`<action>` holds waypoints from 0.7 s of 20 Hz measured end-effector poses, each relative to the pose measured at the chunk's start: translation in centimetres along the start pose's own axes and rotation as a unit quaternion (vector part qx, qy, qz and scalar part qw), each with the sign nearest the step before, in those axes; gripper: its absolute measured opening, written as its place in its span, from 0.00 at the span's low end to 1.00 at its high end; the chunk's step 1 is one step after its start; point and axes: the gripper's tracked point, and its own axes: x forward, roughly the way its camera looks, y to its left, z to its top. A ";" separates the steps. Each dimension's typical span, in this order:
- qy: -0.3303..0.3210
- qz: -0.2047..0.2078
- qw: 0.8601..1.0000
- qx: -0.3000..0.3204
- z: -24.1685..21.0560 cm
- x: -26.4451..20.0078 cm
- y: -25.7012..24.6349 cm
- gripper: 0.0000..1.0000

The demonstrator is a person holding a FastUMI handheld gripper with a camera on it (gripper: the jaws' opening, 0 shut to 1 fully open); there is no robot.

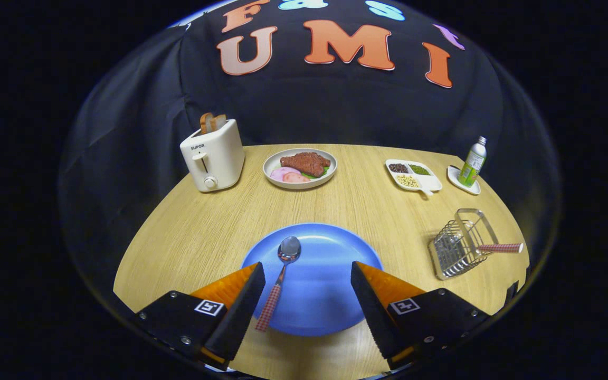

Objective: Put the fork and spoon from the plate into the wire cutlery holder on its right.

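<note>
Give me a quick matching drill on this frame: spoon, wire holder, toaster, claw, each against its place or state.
Things:
1. spoon
2. wire holder
3. toaster
4. claw

Places or states:
A. holds bread slices, far side of the table
B. open, over the blue plate
C. lying on the plate, near one claw finger
D. right of the plate, a checkered handle sticking out

Pairs: 1-C, 2-D, 3-A, 4-B

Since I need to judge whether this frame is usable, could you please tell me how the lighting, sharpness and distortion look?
Gripper view: even overhead light, soft shadows under the blue plate; a bright glint on the spoon bowl; strong fisheye bending curves the table edge; the wire cutlery holder stays sharp; the gripper jaws stand open, slightly soft up close.
</note>
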 end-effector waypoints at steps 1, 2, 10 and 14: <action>0.007 0.002 1.000 0.000 -0.6 0.5 0.6 0.98; 0.010 0.007 1.000 -0.001 -1.0 1.0 1.2 0.98; 0.041 0.003 0.999 -0.010 -3.8 2.9 2.6 0.69; 0.053 0.002 0.999 -0.010 -4.9 3.6 3.3 0.42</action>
